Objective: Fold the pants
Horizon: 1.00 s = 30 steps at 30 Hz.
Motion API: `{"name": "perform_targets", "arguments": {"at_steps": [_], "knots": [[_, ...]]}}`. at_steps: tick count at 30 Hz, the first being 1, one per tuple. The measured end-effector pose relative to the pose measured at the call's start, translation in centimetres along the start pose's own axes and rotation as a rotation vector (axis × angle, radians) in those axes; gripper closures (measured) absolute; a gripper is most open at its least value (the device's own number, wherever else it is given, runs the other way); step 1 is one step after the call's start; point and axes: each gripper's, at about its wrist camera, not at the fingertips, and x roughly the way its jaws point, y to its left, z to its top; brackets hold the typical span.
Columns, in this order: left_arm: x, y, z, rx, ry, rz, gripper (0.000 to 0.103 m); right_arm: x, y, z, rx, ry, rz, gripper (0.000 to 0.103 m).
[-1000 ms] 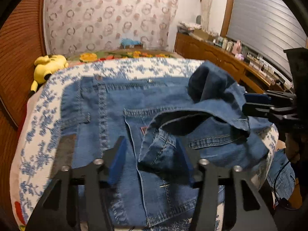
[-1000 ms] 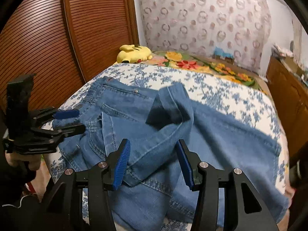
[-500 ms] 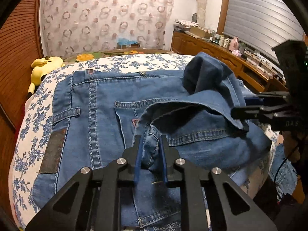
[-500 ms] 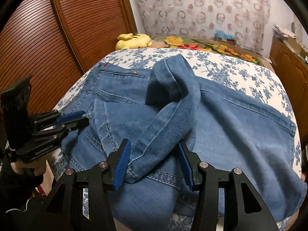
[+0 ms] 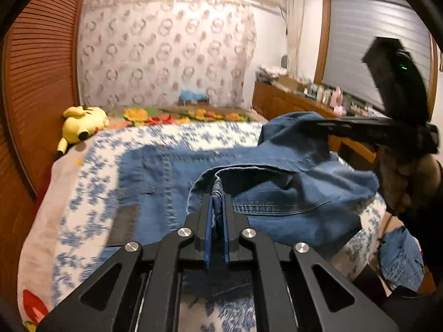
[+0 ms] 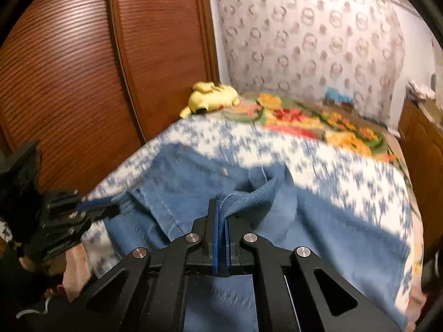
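Both grippers now clamped, jeans (image 5: 277,202) lifted.

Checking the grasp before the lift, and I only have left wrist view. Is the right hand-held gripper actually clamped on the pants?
Observer: Yes. In right wrist view the right hand-held gripper is shut on a raised fold of the pants.
Operator: Is the far side bunched?
Observer: No. The pant leg lies spread over the bed.
Operator: Is my gripper visible there?
Observer: Yes. The left hand-held gripper is at the pants' edge by the bed's side.
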Motion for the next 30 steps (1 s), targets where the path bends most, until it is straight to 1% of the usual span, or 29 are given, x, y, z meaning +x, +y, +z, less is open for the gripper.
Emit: {"name": "perform_targets", "arguments": {"at_steps": [4,8,11,15,17,19,22,25,27,30], "knots": [[-2.0,1.5,0.1,-0.012,-0.018,0.040,0.096,1.2,1.3,2.4,-0.018,-0.019,0.053,0.100],[-3.2,3.3,-0.6,-0.050,-0.034,0.078,0.096,3.6,2.0,4.4,-0.015,-0.018,0.092,0.100],[-3.3,4.4,-1.2,-0.069,-0.021,0.091,0.096,6.2,2.0,5.1,-0.012,0.000,0.111,0.100],[-2.7,5.1,-2.2,-0.081,0.014,0.104,0.096,9.0,2.7,5.4,-0.029,0.029,0.113,0.100],[-2.5,5.4,-2.6,-0.080,0.025,0.109,0.096,10.1,3.4,5.9,-0.052,0.033,0.101,0.101],[-2.8,5.5,-2.9,-0.079,0.027,0.115,0.096,10.3,4.4,6.3,-0.068,0.010,0.098,0.101],[-3.0,6.0,-3.1,-0.088,0.028,0.119,0.096,9.6,5.8,7.2,-0.099,-0.046,0.117,0.101],[-3.1,6.4,-3.3,-0.096,0.035,0.123,0.096,9.8,7.3,7.0,-0.158,-0.064,0.104,0.101],[-2.9,6.4,-3.5,-0.096,0.046,0.125,0.096,10.9,7.6,6.3,-0.179,-0.043,0.087,0.101],[-2.3,6.6,-4.1,-0.095,0.072,0.130,0.096,12.3,7.3,5.4,-0.169,0.000,0.084,0.101]]}}
